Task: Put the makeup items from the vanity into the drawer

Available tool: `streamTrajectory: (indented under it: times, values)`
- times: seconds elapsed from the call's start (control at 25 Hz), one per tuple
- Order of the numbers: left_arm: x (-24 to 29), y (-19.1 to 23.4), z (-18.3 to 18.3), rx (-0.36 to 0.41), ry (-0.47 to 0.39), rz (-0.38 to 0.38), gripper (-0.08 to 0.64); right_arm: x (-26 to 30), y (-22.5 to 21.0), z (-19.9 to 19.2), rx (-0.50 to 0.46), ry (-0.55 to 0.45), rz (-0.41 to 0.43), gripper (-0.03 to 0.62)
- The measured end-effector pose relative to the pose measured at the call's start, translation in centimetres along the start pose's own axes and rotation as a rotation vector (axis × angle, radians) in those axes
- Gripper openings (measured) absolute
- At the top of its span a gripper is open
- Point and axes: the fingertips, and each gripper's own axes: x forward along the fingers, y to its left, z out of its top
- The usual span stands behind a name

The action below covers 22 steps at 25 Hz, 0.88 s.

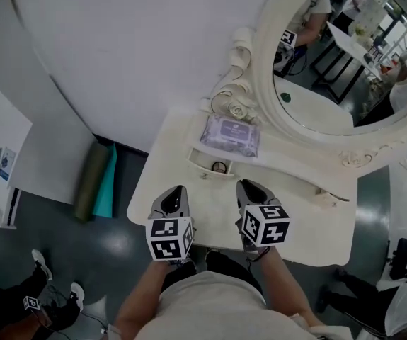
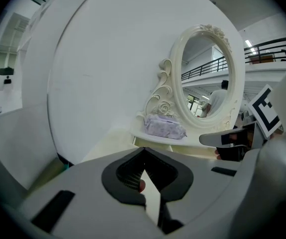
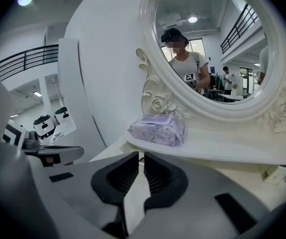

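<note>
- One purple wipes pack (image 1: 230,134) lies just below the mirror (image 1: 345,62).
- One small round item (image 1: 219,166) sits in one open drawer (image 1: 197,159), below the mirror.
- Two tongs: left tongs (image 2: 144,153) tips touching; right tongs (image 3: 141,157) slightly apart, empty.

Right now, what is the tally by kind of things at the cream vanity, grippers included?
Lilac soft packet: 1
Small round dark-rimmed item: 1
Cream-framed oval mirror: 1
Grey two-jaw grippers (left gripper, right gripper): 2
Total: 5

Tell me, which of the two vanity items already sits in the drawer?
The small round dark-rimmed item lies in the open drawer; the purple packet is on the shelf behind it, by the mirror.
</note>
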Motion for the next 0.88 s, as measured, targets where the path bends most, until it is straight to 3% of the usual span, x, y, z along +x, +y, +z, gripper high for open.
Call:
streamTrajectory:
  times: [0.32, 0.88]
  values:
    - [0.5, -1.6, 0.0, 0.030, 0.007, -0.076, 0.005, -2.0, -0.2, -1.7, 0.024, -0.016, -0.043, 0.026]
    - [1.6, -3.3, 0.7, 0.025, 0.011, -0.069, 0.005, -2.3, -1.8, -1.3, 0.011, -0.009, -0.020, 0.026]
